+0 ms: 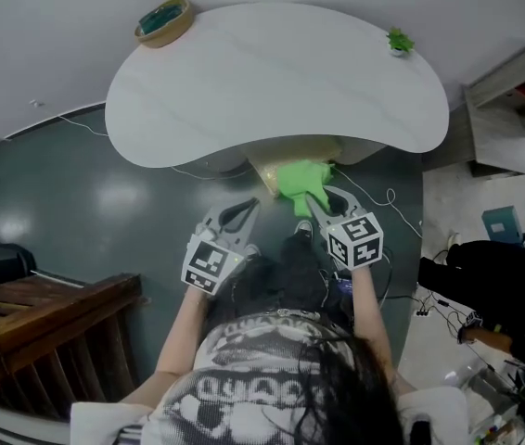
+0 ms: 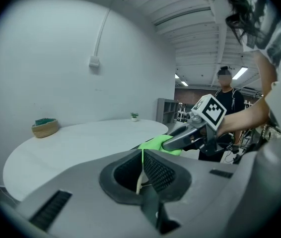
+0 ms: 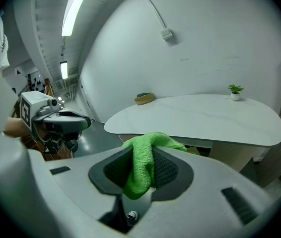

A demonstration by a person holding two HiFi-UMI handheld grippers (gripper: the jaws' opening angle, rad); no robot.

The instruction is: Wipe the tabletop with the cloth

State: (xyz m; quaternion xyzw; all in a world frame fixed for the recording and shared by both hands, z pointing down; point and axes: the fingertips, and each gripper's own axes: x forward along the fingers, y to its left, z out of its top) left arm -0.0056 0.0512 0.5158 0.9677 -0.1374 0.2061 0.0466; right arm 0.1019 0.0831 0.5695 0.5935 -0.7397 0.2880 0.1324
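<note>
The green cloth [image 3: 141, 167] is clenched between the jaws of the right gripper [image 3: 148, 155], held in the air just short of the near, scooped edge of the white surface [image 1: 272, 82] and not yet touching it. It is bunched into a wad. Its long axis runs along the jaws, and its loose end points out toward the surface. The left gripper [image 2: 142, 155] hangs beside it, also short of that edge, its jaws pressed together on nothing. The likely trouble is the wad itself. Bunched this way, only a small patch would meet the surface, and drag during a stroke could pull the cloth out of the pinch. A wide sweep could also knock the basket [image 1: 162, 21] or the small potted plant [image 1: 399, 42] at the surface's far edge.
</note>
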